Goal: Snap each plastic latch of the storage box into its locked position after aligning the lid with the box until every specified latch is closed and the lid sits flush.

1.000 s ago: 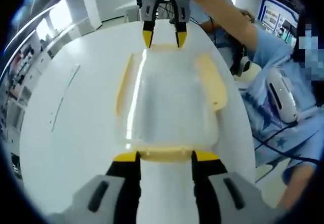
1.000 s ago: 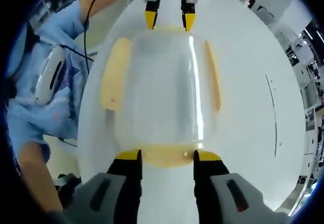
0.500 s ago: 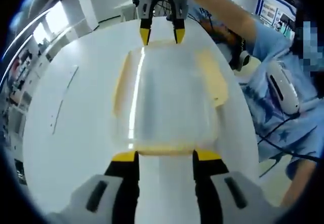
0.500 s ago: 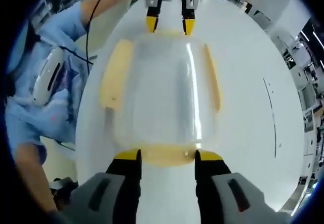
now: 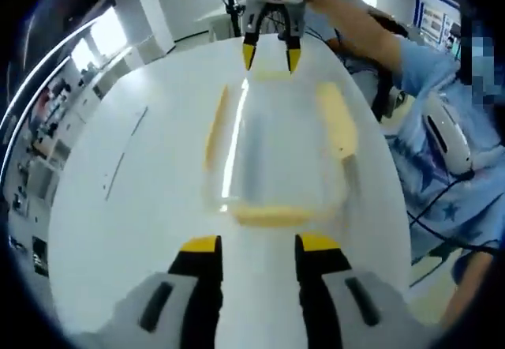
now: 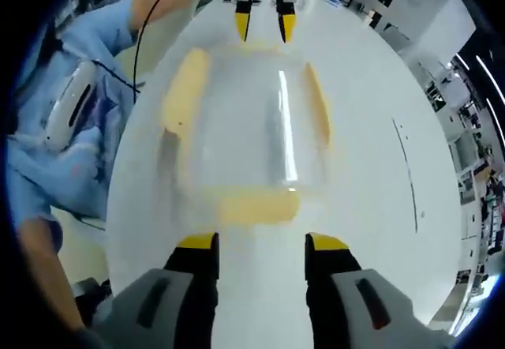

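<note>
Clear storage box [image 5: 276, 155] with yellow latches sits mid white bench [image 5: 118, 207], lid on. Left claw [image 5: 256, 244] open, just short of near end latch [image 5: 272, 215], not touching. Right claw [image 6: 261, 243] open, just off its end latch [image 6: 256, 205]. Risk: pushing a latch off-centre could slide the box or leave the latch half-seated.

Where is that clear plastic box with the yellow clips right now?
The storage box sits on the white table, between the two grippers: just ahead of the left gripper, with the right gripper at its far end.
</note>
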